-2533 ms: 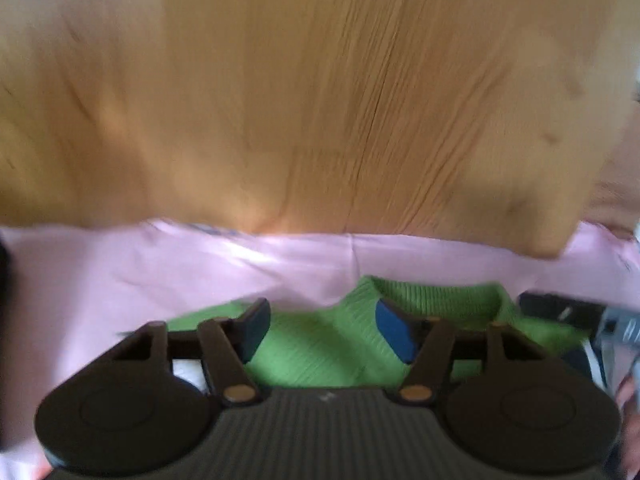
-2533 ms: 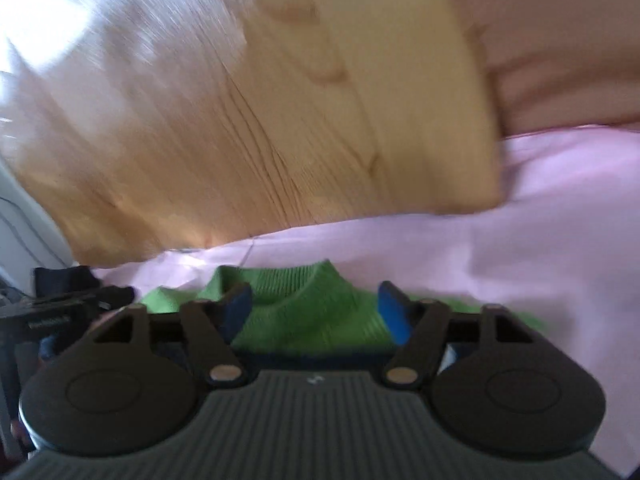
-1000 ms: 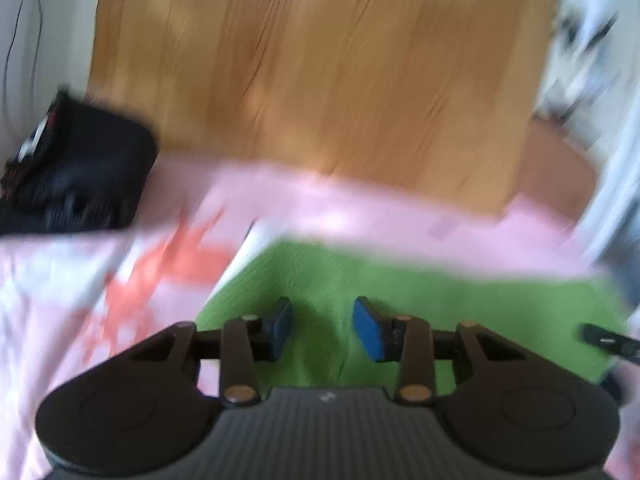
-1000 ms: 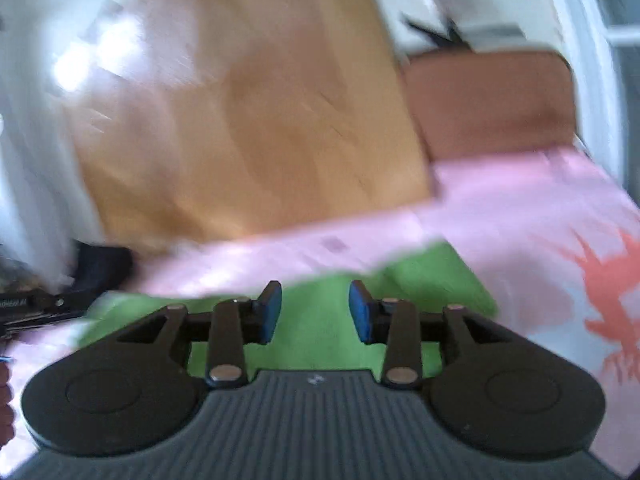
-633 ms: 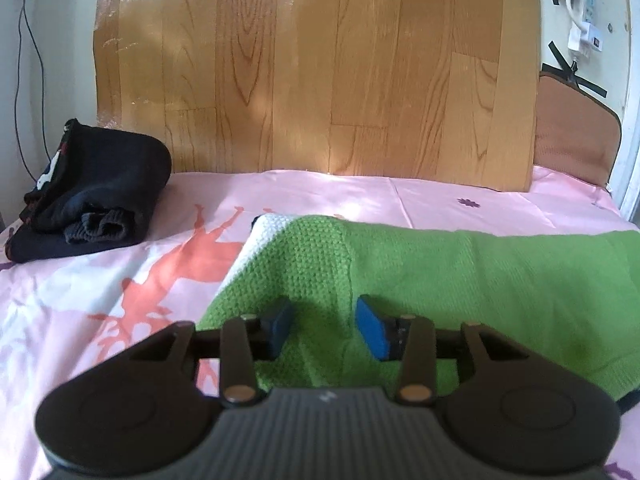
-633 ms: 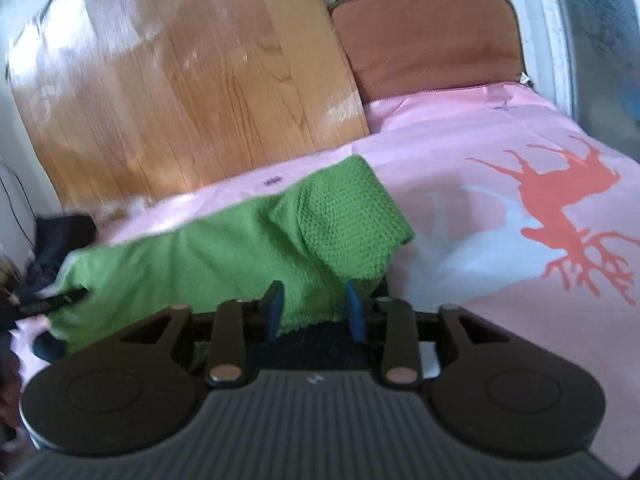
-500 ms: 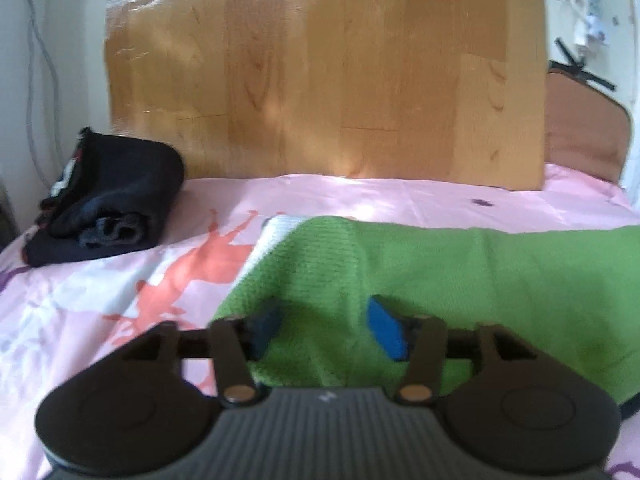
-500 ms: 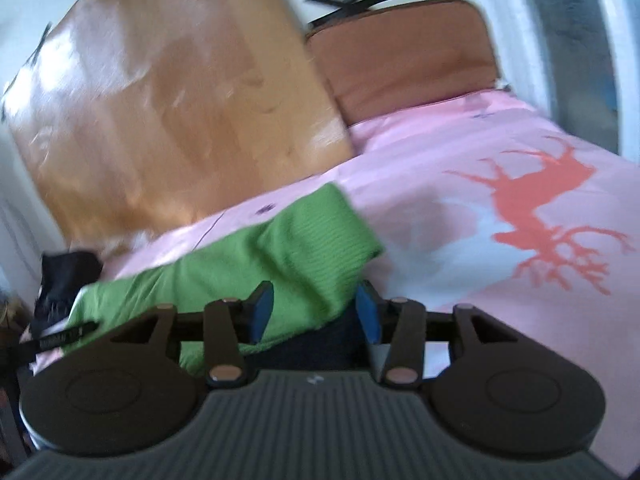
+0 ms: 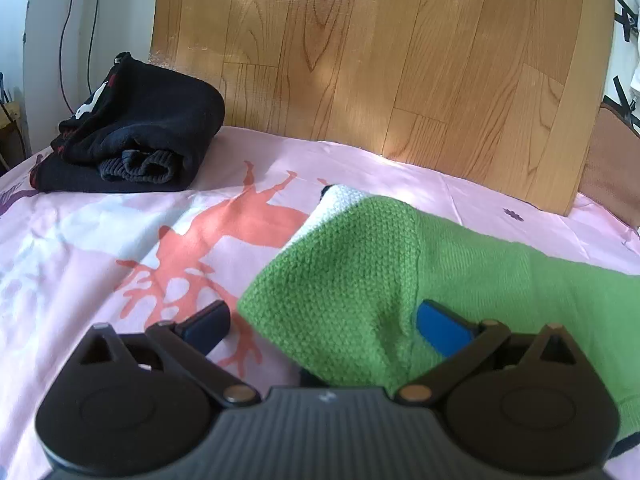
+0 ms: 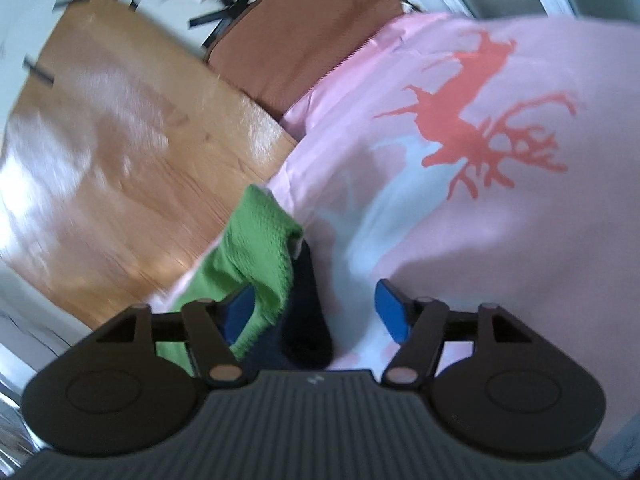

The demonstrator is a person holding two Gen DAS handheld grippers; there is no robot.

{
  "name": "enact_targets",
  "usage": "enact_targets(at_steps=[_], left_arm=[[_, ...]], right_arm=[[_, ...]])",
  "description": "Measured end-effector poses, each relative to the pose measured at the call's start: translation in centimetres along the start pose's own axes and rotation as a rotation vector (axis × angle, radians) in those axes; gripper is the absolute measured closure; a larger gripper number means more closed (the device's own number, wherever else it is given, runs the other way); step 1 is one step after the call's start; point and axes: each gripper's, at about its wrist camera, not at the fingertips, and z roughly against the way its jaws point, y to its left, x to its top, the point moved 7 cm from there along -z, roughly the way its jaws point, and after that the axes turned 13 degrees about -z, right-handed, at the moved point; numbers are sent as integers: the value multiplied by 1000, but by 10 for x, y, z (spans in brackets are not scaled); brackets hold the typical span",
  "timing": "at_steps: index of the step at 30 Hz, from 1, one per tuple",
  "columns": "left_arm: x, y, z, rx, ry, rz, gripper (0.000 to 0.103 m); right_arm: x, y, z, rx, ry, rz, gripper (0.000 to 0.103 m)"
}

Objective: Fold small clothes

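Note:
A green knit sweater (image 9: pixel 400 272) with a white and dark underside lies folded on the pink bedsheet (image 9: pixel 80 248). My left gripper (image 9: pixel 324 324) is open, its fingers wide apart either side of the sweater's near left corner, which lies loose between them. In the right wrist view the sweater's right end (image 10: pixel 256 240) shows with a dark layer (image 10: pixel 304 320) under it. My right gripper (image 10: pixel 316 312) is open over that end, not gripping it.
A folded black garment (image 9: pixel 136 128) sits at the back left of the bed. A wood-grain board (image 9: pixel 380 68) stands behind the bed. A brown cushion (image 10: pixel 304 40) leans at the head. Pink sheet with a red deer print (image 10: pixel 480 116) spreads to the right.
Both grippers held the green sweater shut, laid it down on the bed, and have now opened wide and let it go. The right view has swung to the right.

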Motion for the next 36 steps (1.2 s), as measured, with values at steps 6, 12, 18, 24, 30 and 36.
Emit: enact_targets(at_steps=[6, 12, 18, 24, 30, 36], left_arm=[[0, -1, 0, 4, -1, 4, 0], [0, 0, 0, 3, -1, 5, 0], [0, 0, 0, 4, -1, 5, 0], [0, 0, 0, 5, -1, 8, 0], [0, -1, 1, -2, -3, 11, 0], [0, 0, 1, -1, -4, 10, 0]], right_arm=[[1, 8, -10, -1, 47, -26, 22], [-3, 21, -31, -6, 65, 44, 24], [-20, 27, -48, -44, 112, 120, 72], [-19, 35, -36, 11, 116, 66, 79], [-30, 74, -30, -17, 57, 286, 79], [-30, 28, -43, -86, 61, 206, 75]])
